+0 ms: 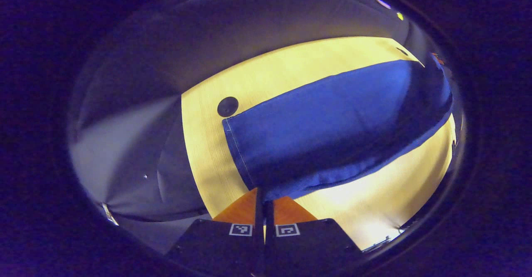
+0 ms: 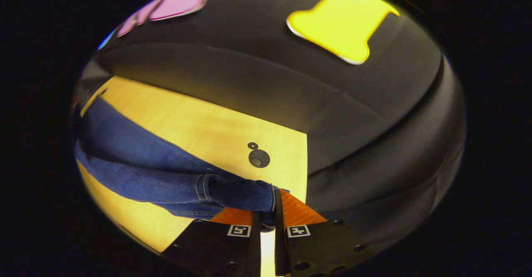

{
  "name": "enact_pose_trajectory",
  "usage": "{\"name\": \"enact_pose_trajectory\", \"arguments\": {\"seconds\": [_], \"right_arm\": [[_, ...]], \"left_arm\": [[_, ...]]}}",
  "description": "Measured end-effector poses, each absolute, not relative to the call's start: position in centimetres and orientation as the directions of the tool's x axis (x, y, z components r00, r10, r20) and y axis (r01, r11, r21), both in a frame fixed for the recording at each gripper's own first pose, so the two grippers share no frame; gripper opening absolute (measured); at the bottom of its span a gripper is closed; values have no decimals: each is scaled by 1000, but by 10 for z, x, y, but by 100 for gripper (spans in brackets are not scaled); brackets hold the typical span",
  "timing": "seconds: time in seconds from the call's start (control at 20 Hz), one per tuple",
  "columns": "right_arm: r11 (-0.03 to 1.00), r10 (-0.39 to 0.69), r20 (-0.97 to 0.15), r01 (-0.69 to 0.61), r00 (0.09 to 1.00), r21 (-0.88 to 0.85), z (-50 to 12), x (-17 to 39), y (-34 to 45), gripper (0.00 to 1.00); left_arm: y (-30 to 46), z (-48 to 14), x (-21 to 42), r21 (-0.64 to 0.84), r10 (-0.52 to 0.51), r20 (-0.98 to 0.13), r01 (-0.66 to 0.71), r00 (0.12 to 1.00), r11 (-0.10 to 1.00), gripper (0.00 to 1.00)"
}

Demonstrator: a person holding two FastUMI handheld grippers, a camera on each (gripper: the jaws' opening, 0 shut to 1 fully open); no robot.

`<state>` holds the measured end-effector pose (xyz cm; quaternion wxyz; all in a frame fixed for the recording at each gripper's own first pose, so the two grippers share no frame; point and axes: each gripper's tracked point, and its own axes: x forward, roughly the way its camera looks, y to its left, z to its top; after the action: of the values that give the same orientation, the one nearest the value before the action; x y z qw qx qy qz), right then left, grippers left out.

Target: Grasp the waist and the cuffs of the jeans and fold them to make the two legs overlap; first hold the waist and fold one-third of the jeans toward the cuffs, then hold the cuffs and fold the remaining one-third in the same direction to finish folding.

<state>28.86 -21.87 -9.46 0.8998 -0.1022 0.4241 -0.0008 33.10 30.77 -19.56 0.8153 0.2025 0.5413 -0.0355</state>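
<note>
Left gripper closed on the cuff end of the jeans, right gripper closed on the waist end; jeans stretched over the wooden table.

No readable text

Small square coded markers sit on each gripper body (patterns, not letters); the jeans carry no legible label or number.

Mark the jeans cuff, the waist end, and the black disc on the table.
jeans cuff (image 1: 241, 152): left gripper view, on the stitched hem edge.
waist end (image 2: 241, 194): right gripper view, on the denim just ahead of the claw.
black disc (image 2: 259, 158): right gripper view, on its centre.
</note>
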Motion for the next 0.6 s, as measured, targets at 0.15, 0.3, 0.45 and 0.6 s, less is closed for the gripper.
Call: {"name": "enact_pose_trajectory", "arguments": {"seconds": [0.15,0.3,0.45,0.6], "right_arm": [[996,-88,-805,38,586,-81,-70,302,-222,16],[995,-76,-831,96,551,-28,-23,303,-226,36],[993,-107,-794,104,598,-55,50,299,-227,61],[982,-107,-744,189,659,26,115,267,-219,77]], "left_arm": [[303,-226,370,302,198,-884,194,423,933,6],[292,-244,379,283,190,-877,153,441,947,10],[279,-237,384,212,124,-842,111,525,971,70],[280,-201,394,229,150,-710,23,688,973,99]]}}
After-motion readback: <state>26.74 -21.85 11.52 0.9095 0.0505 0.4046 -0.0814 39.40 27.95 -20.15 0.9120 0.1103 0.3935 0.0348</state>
